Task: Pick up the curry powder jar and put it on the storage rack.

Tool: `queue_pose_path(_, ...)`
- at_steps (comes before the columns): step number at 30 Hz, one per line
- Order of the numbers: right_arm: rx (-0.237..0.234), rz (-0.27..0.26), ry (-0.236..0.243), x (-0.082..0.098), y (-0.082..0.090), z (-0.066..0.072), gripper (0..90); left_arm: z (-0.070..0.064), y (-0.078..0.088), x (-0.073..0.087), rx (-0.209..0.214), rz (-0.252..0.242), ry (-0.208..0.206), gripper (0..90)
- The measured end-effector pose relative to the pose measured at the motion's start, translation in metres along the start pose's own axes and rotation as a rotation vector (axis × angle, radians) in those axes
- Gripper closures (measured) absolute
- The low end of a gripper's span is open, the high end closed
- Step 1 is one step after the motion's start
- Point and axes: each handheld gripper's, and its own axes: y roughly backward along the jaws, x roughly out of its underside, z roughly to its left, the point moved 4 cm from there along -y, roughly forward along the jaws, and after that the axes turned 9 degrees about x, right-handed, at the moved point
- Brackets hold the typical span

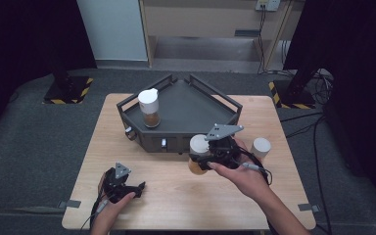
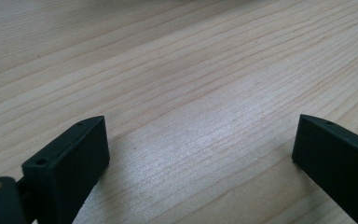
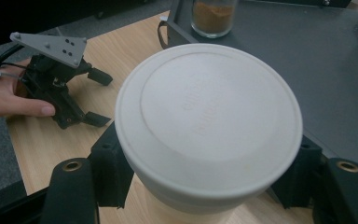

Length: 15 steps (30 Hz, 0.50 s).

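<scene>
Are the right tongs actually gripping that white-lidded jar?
Touching. In the right gripper view the right tongs have both black jaws pressed against opposite sides of the white-lidded jar, just under its lid, with no gap visible.

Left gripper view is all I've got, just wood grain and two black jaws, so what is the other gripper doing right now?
Observer: The right gripper is shut on a white-lidded jar with brown contents, close in front of the dark tray.
Operator: Anything on that tray yet?
Observer: Yes, one more white-lidded jar of brown powder stands upright near the tray's left corner.
Operator: Any jars left on the table?
Observer: One white-topped jar stands on the wooden table, to the right of the person's right hand.
Operator: And where is my left gripper?
Observer: The left gripper is low over the table's near left part, jaws open with nothing between them.
</scene>
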Motion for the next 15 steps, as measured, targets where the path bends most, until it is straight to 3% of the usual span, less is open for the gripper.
queue_pose_path(15,0.017,-0.028,-0.016,-0.016,0.008,-0.009,34.1,0.000,0.000,0.000,0.000,0.000,0.000,2.3)
